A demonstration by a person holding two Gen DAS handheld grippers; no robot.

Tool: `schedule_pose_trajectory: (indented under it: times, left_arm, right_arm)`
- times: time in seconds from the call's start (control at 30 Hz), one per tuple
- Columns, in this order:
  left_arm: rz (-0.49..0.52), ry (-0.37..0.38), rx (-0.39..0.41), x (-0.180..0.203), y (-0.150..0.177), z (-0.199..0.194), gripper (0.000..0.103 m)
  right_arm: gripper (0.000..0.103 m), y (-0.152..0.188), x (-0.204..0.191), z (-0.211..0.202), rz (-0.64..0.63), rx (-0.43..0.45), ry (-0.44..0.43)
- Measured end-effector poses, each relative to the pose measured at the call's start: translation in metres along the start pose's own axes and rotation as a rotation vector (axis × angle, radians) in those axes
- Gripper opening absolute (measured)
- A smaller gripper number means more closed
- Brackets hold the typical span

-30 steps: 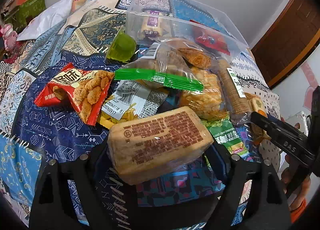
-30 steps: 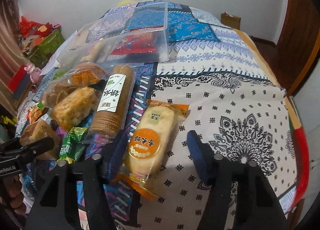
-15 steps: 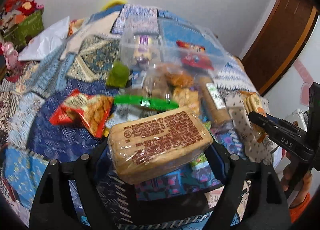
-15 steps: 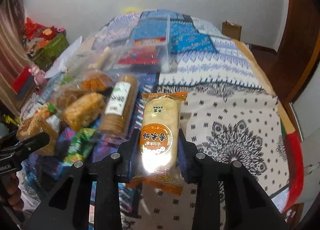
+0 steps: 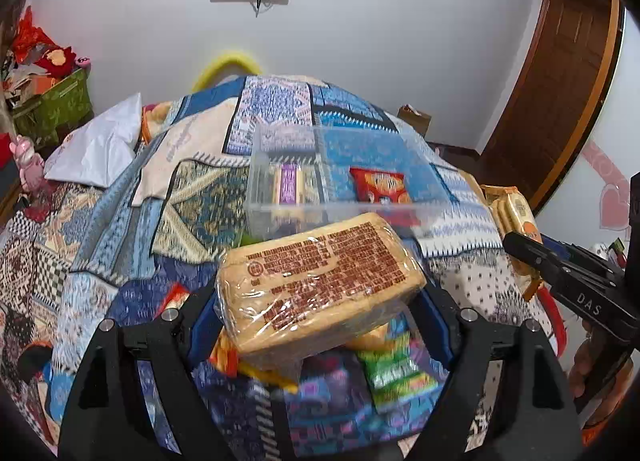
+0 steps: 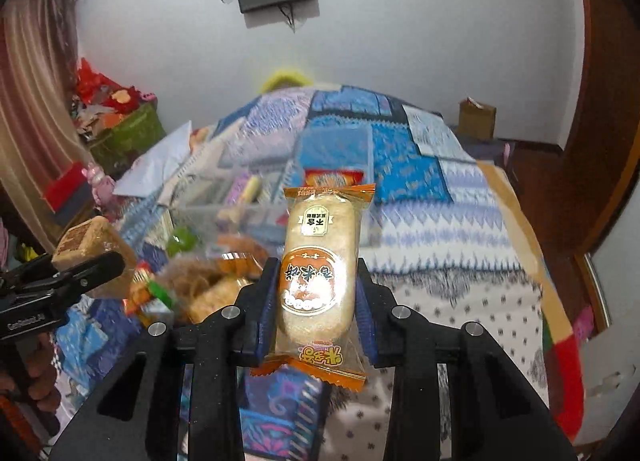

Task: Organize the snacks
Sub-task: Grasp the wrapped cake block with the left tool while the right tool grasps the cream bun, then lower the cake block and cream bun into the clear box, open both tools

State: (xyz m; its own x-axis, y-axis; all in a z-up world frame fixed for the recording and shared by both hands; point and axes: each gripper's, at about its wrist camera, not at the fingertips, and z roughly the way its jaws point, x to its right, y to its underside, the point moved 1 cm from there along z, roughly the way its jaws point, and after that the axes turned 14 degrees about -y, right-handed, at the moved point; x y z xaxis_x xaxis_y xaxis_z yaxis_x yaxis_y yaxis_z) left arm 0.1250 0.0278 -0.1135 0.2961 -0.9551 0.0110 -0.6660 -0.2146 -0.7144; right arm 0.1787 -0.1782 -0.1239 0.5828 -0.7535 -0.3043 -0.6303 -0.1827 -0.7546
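The left hand-held gripper (image 5: 320, 313) stands wide, clamped on a wrapped tan cake block (image 5: 320, 281) held above the bed (image 5: 120, 229). The right hand-held gripper (image 6: 316, 301) is nearly closed, pinching an orange rice-cracker packet (image 6: 320, 273) upright. Beyond, a clear plastic bin (image 5: 288, 205) on the bed holds a red snack bag (image 5: 380, 185) and a purple-labelled packet (image 5: 289, 189).

Tan cake block (image 5: 320, 281) with red print; orange-edged rice cracker packet (image 6: 318, 281); blue patchwork bedspread (image 5: 280, 109).
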Motion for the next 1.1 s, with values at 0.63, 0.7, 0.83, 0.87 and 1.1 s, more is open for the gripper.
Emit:
schedule_pose_trajectory:
  times: [0.63, 0.7, 0.83, 0.87, 1.1]
  left_arm:
    - [0.034, -0.008, 0.008, 0.012, -0.072, 0.082, 0.082]
    - [0.035, -0.002, -0.010, 0.013, -0.076, 0.097, 0.082]
    - [0.043, 0.004, -0.041, 0.018, -0.078, 0.119, 0.082]
    - [0.045, 0.006, -0.052, 0.019, -0.078, 0.125, 0.082]
    - [0.067, 0.023, -0.114, 0.026, -0.081, 0.160, 0.082]
  right_arm:
    - [0.032, -0.057, 0.007, 0.080, -0.015, -0.008, -0.054]
    - [0.032, -0.061, 0.010, 0.090, -0.012, -0.017, -0.055]
    - [0.032, -0.066, 0.016, 0.111, -0.007, -0.046, -0.063]
    - [0.032, -0.066, 0.016, 0.116, -0.006, -0.053, -0.064]
    - [0.032, -0.064, 0.026, 0.154, -0.010, -0.152, -0.075]
